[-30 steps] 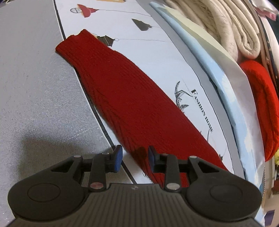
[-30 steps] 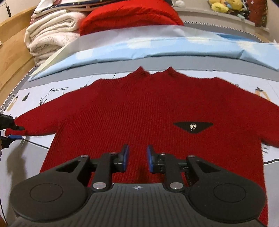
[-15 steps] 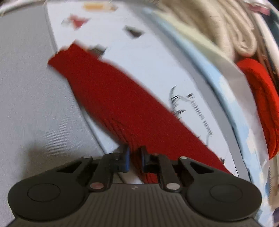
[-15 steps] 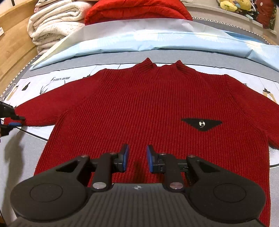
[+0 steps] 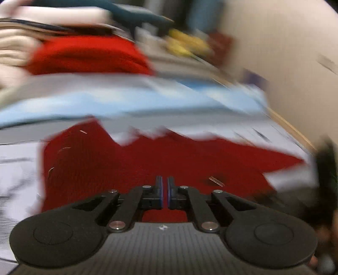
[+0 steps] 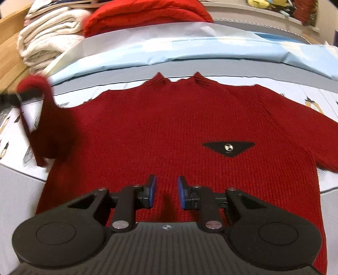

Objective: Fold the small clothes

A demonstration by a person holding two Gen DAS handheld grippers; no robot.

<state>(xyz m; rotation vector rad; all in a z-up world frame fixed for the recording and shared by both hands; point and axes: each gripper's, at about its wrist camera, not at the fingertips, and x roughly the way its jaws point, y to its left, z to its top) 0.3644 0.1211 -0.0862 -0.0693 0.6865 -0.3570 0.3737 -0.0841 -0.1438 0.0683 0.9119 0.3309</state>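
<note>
Left tool [image 6: 12,98] clamped on sweater [image 6: 179,131] sleeve; right tool [image 6: 166,193] apart; badge [image 6: 228,148] emblem unreadable.

the right wrist view sits low and close over the hem of the red sweater [image 6: 179,131], looking forward past the right gripper [image 6: 166,193] across the chest to the collar and on to the folded red blanket [image 6: 145,14] behind it. the left wrist view, heavily blurred, looks over the left gripper [image 5: 165,193] from the sweater's left side, facing across its body toward the far sleeve, with the same blanket [image 5: 88,55] beyond. both views share the sweater's body [image 5: 131,169] and the light blue sheet [image 6: 190,52] [image 5: 126,101] behind it.
</note>
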